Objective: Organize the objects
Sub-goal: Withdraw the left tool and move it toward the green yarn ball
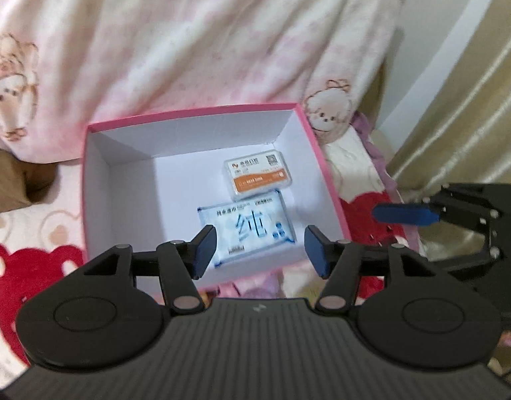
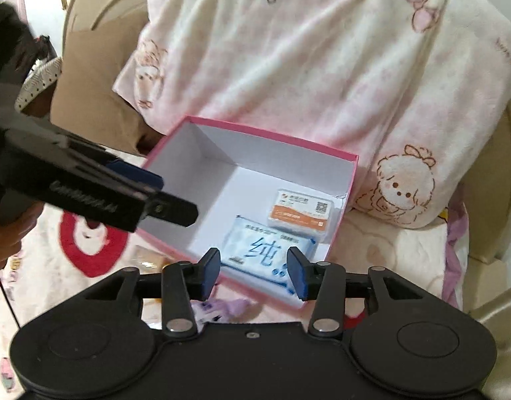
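Both the left gripper [image 1: 258,250] and right gripper [image 2: 253,273] are hovering spread and empty above the pink box [image 1: 325,166], where the wipes pack [image 1: 249,225] and orange-label case [image 1: 257,175] are lying just beyond their tips, so lifting clear without snagging the rim seems wise

An open box [image 1: 202,180] is set on a bed [image 1: 29,233], with a blanket [image 1: 189,40] heaped behind it. Inside, toward the right wall, a wipes packet [image 1: 252,226] lies near, and a small case [image 1: 257,175] is placed just behind it, touching.
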